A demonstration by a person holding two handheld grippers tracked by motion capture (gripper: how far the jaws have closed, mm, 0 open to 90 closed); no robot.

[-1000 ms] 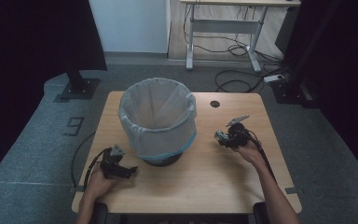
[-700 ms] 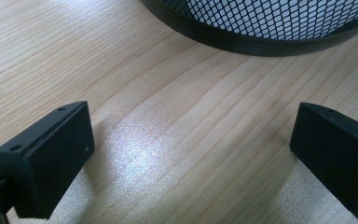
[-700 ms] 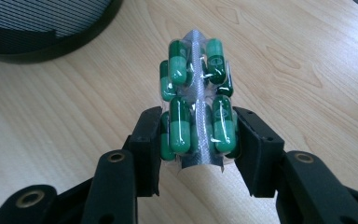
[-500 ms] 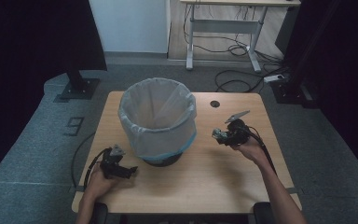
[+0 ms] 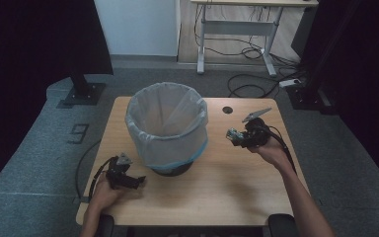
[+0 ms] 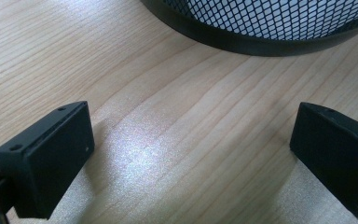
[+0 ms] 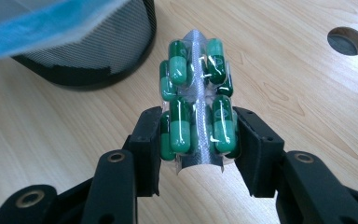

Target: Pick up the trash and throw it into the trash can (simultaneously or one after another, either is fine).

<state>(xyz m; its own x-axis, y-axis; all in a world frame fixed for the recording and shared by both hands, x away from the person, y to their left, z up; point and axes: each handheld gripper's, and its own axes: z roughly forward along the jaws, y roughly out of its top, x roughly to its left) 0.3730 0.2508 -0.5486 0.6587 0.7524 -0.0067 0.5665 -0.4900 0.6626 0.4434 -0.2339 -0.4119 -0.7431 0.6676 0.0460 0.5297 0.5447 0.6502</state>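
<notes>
Above the right half of the wooden table point(image 5: 227, 187), the right gripper point(image 5: 233, 136) was clamped on a blister pack of green capsules point(image 7: 196, 105), its two black jaws pressing the pack's long edges so that the clear foil stood upright between them. Held that way, edge-on and lifted off the wood, the pack looked ready to be carried over the rim of the waste bin point(image 5: 167, 129) and dropped, which I judged to be the work in hand, since the gripper pointed toward the bin and hung just beside its wall. One bin stood near the middle of the table, a black mesh basket lined with a pale bag whose blue hem folded down over the outside; the lining kept small rubbish from slipping through the mesh. One blister pack was in play, and in the right gripper view I could count about six capsules in two rows, each half light green and half dark, though others may have been hidden behind the jaws. The left gripper point(image 5: 139, 182) lay low on the near left of the table, just beside the bin's base, with its jaws spread wide and nothing between them, apparently parked there out of the way while the other hand worked. One round cable hole point(image 5: 227, 109) pierced the tabletop behind the right gripper. Two grippers, two hands.
</notes>
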